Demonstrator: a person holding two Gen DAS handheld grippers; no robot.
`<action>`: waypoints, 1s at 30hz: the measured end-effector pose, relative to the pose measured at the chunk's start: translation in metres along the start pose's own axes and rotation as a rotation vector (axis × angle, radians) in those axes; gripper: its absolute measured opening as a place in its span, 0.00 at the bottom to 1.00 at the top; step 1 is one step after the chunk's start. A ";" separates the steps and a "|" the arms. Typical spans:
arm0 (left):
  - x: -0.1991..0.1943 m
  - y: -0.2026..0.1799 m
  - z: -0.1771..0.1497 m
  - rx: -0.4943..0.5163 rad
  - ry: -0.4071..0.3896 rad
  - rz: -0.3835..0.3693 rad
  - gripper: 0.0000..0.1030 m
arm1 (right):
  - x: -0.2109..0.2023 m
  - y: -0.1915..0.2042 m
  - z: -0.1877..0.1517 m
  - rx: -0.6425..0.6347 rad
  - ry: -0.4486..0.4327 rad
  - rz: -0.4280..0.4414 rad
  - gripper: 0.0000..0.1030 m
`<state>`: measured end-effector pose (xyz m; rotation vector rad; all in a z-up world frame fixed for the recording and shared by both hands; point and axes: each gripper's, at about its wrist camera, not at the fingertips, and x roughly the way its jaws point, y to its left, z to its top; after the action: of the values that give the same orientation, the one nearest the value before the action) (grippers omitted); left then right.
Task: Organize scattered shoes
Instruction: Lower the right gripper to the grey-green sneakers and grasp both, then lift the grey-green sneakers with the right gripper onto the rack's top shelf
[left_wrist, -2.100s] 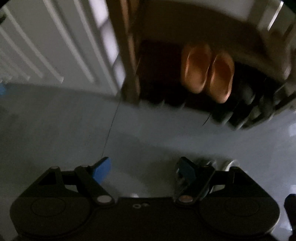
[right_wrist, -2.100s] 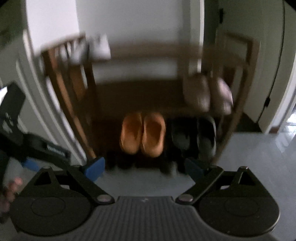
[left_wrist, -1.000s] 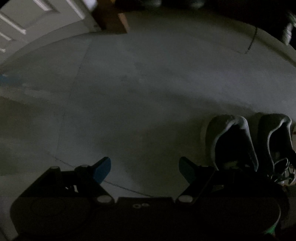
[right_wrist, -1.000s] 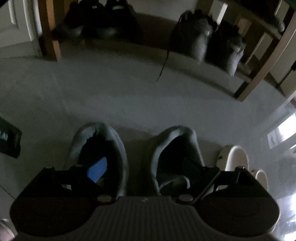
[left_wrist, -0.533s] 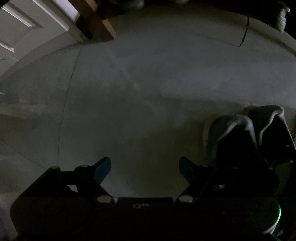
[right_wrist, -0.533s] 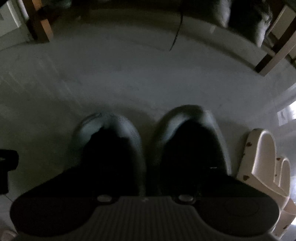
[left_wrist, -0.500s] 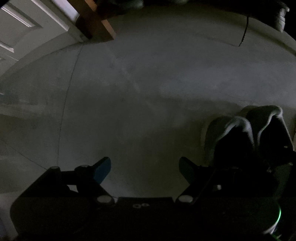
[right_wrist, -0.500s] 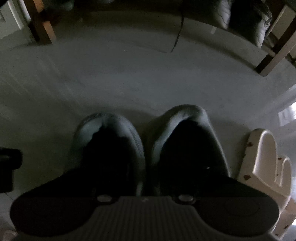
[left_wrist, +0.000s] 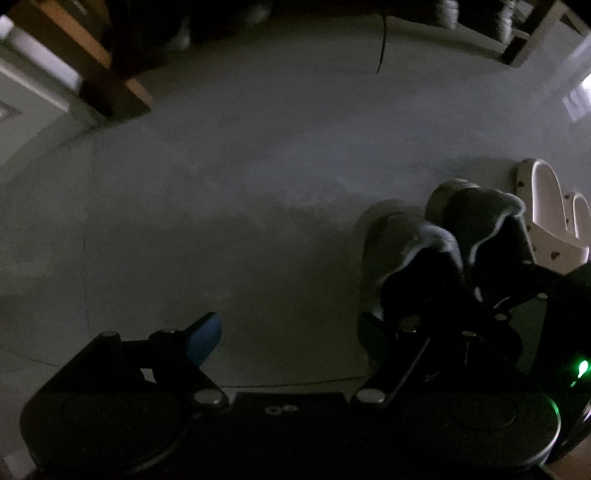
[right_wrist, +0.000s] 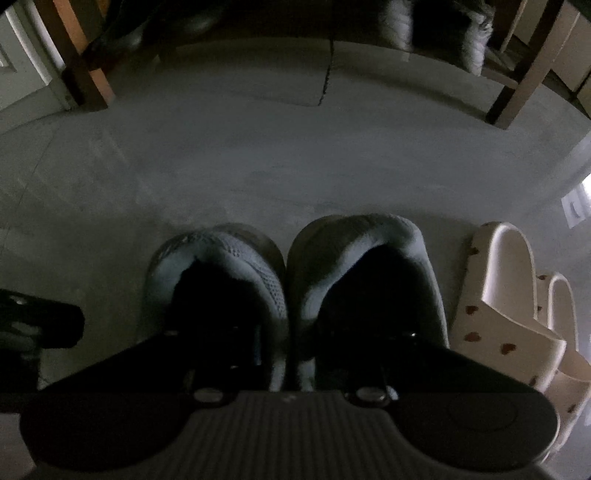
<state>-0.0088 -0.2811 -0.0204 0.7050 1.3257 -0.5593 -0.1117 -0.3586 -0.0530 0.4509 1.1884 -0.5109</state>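
The right gripper (right_wrist: 291, 354) is lowered over a pair of grey sneakers (right_wrist: 295, 280) standing side by side on the grey floor (right_wrist: 258, 158). One finger reaches down into each shoe opening, and the two inner collars are squeezed together between them. The fingertips are lost in the dark openings, so the pinch shows only in how the collars press against each other.

The left gripper (left_wrist: 288, 332) hangs over bare floor just left of the pair, its blue-padded fingers (left_wrist: 203, 334) spread wide and holding nothing.

Just to the right of the sneakers lie cream slippers (right_wrist: 517, 295) with small brown spots, near but apart from them. Ahead, across open floor, stands a wooden shoe rack (right_wrist: 88, 77), with dark shoes (right_wrist: 443, 29) along its bottom shelf. A black lace (right_wrist: 327, 70) dangles from that shelf onto the floor.
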 end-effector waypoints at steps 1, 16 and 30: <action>-0.009 0.001 0.000 0.005 -0.005 0.010 0.79 | -0.001 0.000 0.001 0.010 0.007 -0.005 0.27; -0.198 0.034 0.012 -0.003 -0.126 0.019 0.79 | -0.201 0.013 0.062 0.175 -0.146 -0.063 0.25; -0.432 0.148 0.065 -0.078 -0.288 -0.001 0.79 | -0.483 0.065 0.203 0.165 -0.321 -0.082 0.24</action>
<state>0.0692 -0.2410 0.4328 0.5371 1.0728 -0.5835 -0.0590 -0.3588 0.4727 0.4429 0.8617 -0.7270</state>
